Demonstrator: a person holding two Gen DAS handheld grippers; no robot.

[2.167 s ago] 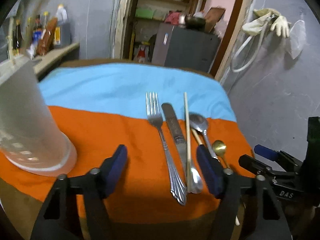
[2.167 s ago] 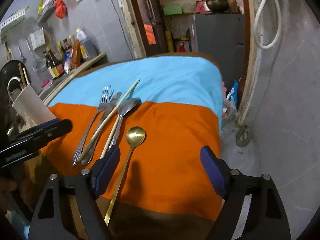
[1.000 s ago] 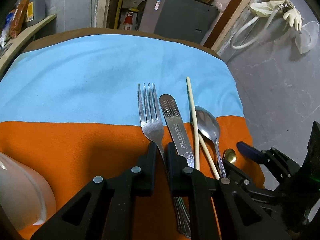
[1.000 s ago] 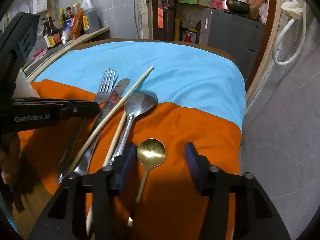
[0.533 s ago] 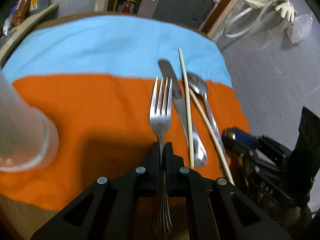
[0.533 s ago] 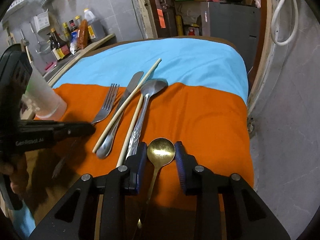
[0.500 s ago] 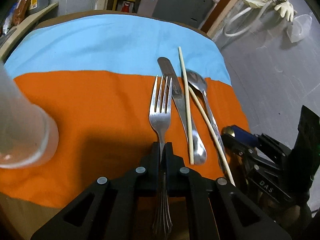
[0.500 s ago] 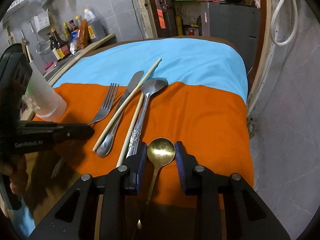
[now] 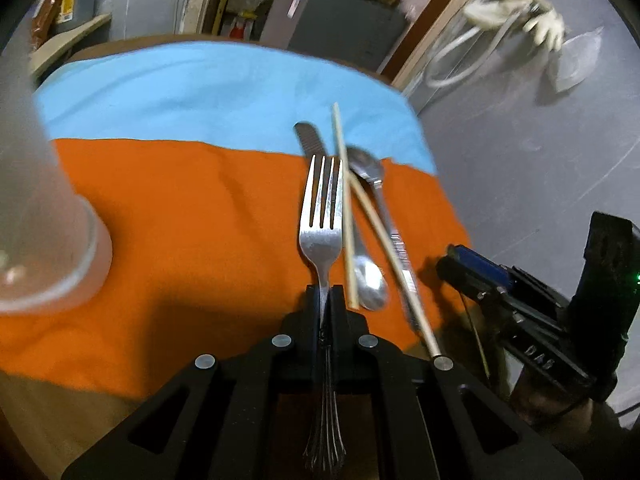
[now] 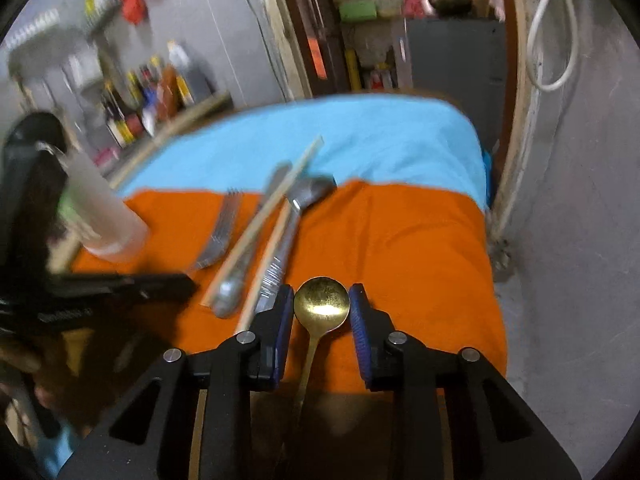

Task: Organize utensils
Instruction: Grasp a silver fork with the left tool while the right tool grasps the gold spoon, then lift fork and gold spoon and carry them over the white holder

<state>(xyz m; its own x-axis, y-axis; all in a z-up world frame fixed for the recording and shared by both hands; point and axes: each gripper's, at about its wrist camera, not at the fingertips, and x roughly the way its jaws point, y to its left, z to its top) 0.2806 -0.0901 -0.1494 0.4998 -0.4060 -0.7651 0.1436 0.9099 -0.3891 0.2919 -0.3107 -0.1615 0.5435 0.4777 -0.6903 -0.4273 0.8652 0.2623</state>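
My left gripper (image 9: pixel 324 294) is shut on a steel fork (image 9: pixel 322 216) and holds it above the orange cloth, tines pointing away. On the cloth to its right lie a knife (image 9: pixel 310 140), two chopsticks (image 9: pixel 344 208) and a steel spoon (image 9: pixel 370 168). My right gripper (image 10: pixel 322 304) has its pads pressed against the bowl of a gold spoon (image 10: pixel 322 304), lifted off the cloth. A frosted white holder cup (image 9: pixel 36 208) stands at the left; it also shows in the right wrist view (image 10: pixel 100 208).
The table has an orange cloth (image 9: pixel 180 220) near me and a blue cloth (image 9: pixel 200 92) beyond. Bottles (image 10: pixel 152 96) stand on a shelf at the left. A grey cabinet (image 9: pixel 340 24) and a doorway are behind the table. The grey floor (image 9: pixel 520 140) lies to the right.
Both grippers have risen and drawn back a little with their utensils. The right gripper's view has swung and blurred. The cup now looms closer on the left.
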